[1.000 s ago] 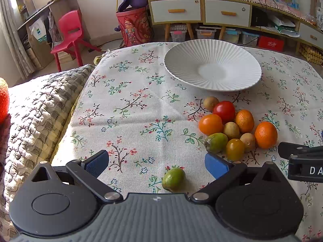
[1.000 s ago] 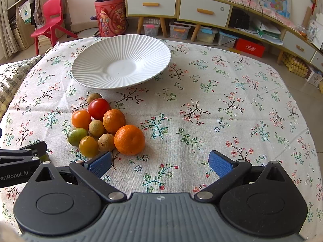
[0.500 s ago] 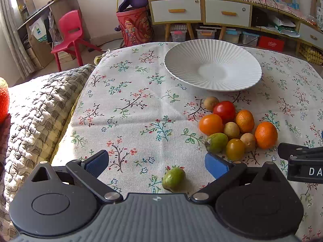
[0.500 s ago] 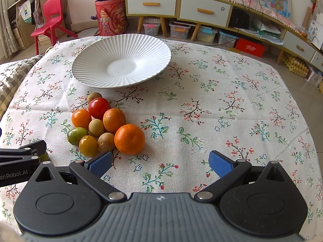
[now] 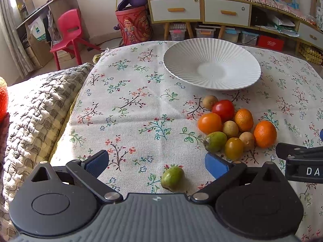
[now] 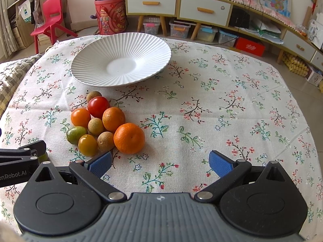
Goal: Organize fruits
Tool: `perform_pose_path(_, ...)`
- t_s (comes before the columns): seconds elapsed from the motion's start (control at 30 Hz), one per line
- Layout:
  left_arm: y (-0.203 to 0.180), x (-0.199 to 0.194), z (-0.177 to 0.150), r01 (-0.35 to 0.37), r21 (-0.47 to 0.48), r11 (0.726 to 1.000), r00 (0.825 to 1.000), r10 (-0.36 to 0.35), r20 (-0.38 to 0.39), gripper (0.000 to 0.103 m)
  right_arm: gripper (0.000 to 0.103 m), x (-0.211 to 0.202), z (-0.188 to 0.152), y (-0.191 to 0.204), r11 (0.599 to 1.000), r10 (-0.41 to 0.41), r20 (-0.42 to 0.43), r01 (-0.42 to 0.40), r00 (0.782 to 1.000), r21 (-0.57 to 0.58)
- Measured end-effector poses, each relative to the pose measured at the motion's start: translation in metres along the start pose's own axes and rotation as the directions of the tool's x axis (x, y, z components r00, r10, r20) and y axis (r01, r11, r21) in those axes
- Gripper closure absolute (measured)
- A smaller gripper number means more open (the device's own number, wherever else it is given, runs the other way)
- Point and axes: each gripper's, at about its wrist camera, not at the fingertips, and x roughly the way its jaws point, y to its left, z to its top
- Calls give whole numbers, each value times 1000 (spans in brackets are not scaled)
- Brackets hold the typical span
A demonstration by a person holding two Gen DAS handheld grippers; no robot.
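Note:
A white ribbed plate (image 5: pixel 212 70) (image 6: pixel 121 62) sits empty on the floral tablecloth. Below it lies a cluster of fruits: a red tomato (image 5: pixel 223 109) (image 6: pixel 98 106), an orange tomato (image 5: pixel 209 123), two oranges (image 5: pixel 264 134) (image 6: pixel 129 138), several brown kiwi-like fruits and a green fruit (image 5: pixel 215 141). A single green fruit (image 5: pixel 172 178) lies apart, between the fingers of my open left gripper (image 5: pixel 156 162). My right gripper (image 6: pixel 160 163) is open and empty, just right of the cluster.
A quilted grey cushion (image 5: pixel 34 111) borders the table's left edge. Beyond the table stand a red chair (image 5: pixel 67 32), a red bin (image 5: pixel 134 27) and a low drawer cabinet (image 5: pixel 201 10). The right half of the tablecloth (image 6: pixel 242 111) holds nothing.

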Motion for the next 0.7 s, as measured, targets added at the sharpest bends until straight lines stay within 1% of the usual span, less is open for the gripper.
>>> perform_pose_path(0.5, 6, 8, 1, 15, 0, 1000, 1000, -15, -2, 13, 0, 3, 2, -1, 1000, -9, 20, 9, 1000, -7)
perform_pose_path(0.6, 8, 9, 0, 25, 6, 1000, 999, -26, 23, 13, 0, 2, 1, -3, 1000, 17, 55, -16, 998, -17)
perform_pose_path(0.63, 8, 9, -1, 29, 17, 999, 999, -29, 40, 13, 0, 2, 1, -4, 999, 37, 75, -35, 996, -27)
perform_pose_path(0.7, 8, 11, -2, 31, 57, 998, 997, -34, 63, 13, 0, 3, 1, -3, 998, 41, 73, -38, 996, -46)
